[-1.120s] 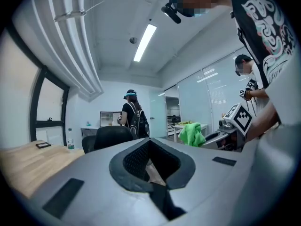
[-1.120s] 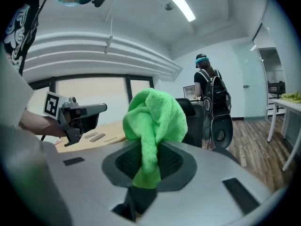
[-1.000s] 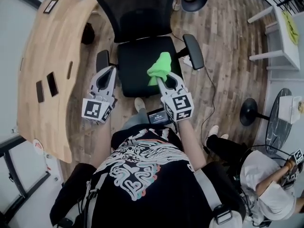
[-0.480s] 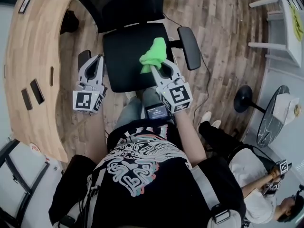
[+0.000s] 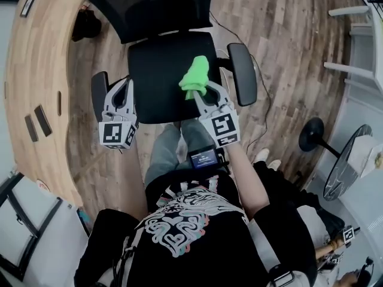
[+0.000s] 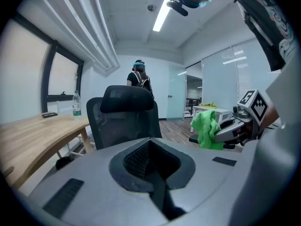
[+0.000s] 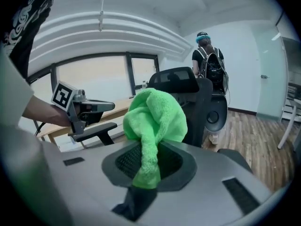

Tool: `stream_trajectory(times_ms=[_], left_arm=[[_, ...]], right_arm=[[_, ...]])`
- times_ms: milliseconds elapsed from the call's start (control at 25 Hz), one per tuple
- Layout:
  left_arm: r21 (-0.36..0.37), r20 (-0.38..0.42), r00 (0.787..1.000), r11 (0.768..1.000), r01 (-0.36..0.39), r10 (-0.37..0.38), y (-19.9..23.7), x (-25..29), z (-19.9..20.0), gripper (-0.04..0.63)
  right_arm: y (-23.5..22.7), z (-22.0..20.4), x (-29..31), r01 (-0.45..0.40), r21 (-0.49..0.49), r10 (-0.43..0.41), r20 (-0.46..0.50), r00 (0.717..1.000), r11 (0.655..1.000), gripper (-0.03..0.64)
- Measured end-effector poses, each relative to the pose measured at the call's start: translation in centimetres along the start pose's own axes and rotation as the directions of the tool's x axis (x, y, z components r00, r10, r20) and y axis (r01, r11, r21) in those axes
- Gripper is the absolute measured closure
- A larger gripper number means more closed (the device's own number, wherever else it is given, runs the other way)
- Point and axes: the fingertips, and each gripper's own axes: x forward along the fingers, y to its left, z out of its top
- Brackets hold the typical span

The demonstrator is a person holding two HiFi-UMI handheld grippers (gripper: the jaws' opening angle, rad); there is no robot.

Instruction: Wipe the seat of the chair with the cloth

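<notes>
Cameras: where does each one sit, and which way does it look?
Head view: on the person's head, facing steeply down at the chair seat; shows left gripper, right gripper, shirt.
Left gripper view: on the left gripper, facing along its shut, empty jaws toward the chair back; shirt at upper right.
Right gripper view: on the right gripper, facing along jaws clamping the cloth; forearm at left.
Shared: both gripper views show the chair back and the opposite gripper.

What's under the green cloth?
The black chair seat is under the cloth, which the right gripper pinches. The patch right beneath is covered; whether they touch, I cannot tell.
</notes>
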Motion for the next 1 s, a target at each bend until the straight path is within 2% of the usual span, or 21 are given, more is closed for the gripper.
stream_trajectory(times_ms=[120,240,360,640,1000], left_arm=[[-0.005,-0.028,1.0,1.0,-0.003,0.003,-2.0,-1.0,-0.1,0.595],[-0.089,-0.087,0.996,0.996,-0.008,0.0,-1.8,-0.4,-3.6,0.595],[-0.137,-0.138,0.99,0.99,-0.016,-0.003,-1.4,1.2,-7.5,0.595],[-0.113,-0.174,0.984,0.993,0.018,-0.038,-1.7,4.3,-12.3,0.595],[-0.119,-0.226,0.968,0.989,0.087,-0.113,-2.3,7.0,-17.8,0.595]], right_arm=[[0.3,-0.7,-1.6,-0.023,0.012,0.023,-0.004,1.0,1.0,0.554],[0.5,-2.2,-0.4,-0.022,-0.011,0.022,0.001,1.0,1.0,0.554],[0.3,-4.8,1.6,-0.015,-0.031,0.013,-0.062,0.998,0.999,0.554],[-1.8,-10.5,5.1,0.036,-0.057,-0.044,-0.141,0.989,0.998,0.554],[-3.5,-16.3,8.6,0.071,-0.057,-0.083,-0.248,0.965,0.996,0.554]])
